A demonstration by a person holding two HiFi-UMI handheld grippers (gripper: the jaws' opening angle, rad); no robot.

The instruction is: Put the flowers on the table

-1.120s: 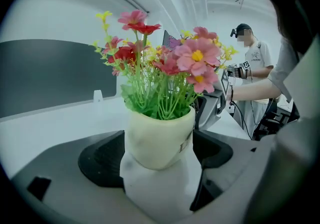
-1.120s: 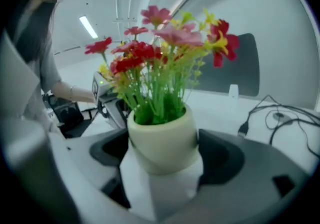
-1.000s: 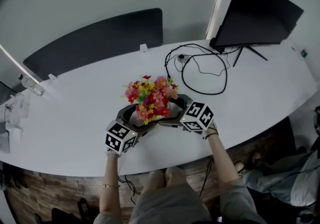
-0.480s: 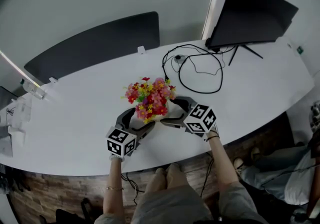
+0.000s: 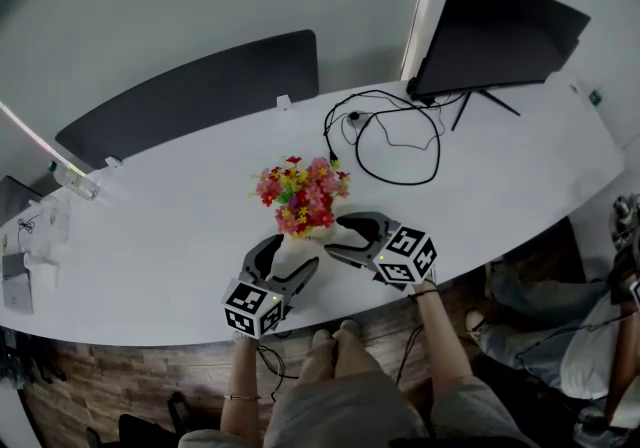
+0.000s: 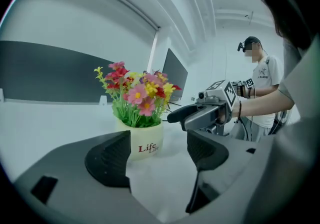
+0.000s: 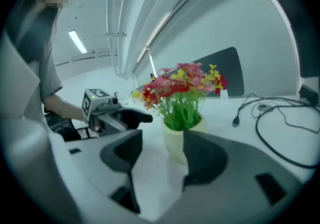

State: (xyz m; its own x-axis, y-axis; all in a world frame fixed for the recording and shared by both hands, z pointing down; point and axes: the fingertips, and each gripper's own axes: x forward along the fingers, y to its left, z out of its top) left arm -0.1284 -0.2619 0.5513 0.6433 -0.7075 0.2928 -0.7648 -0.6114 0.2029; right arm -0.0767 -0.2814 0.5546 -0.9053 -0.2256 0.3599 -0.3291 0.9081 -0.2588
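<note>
The flowers (image 5: 302,194) stand upright in a cream pot (image 6: 144,143) marked "Life", at the centre of the head view on the white table (image 5: 150,236), so the placing appears done and the step in hand is judged to be the retreat from the pot. The left gripper (image 5: 292,258), at lower centre of the head view, has its jaws wide apart with nothing between them; its own view shows the pot just beyond the tips, clear of both pads (image 6: 107,160). The right gripper (image 5: 340,238), just right of the pot, is likewise spread wide and empty; in its view the pot (image 7: 174,140) lies ahead of the gap, partly behind one pad, with no contact seen. To do this step well, each gripper should be drawn back low and straight toward the bottom edge of the frame, jaws left spread until clear of the pot wall. The blossoms overhang the rim, so lifting early risks catching a stem and tipping the pot. The cables (image 5: 395,141) and monitor (image 5: 510,36) at upper right are well apart and pose no obstruction.
</note>
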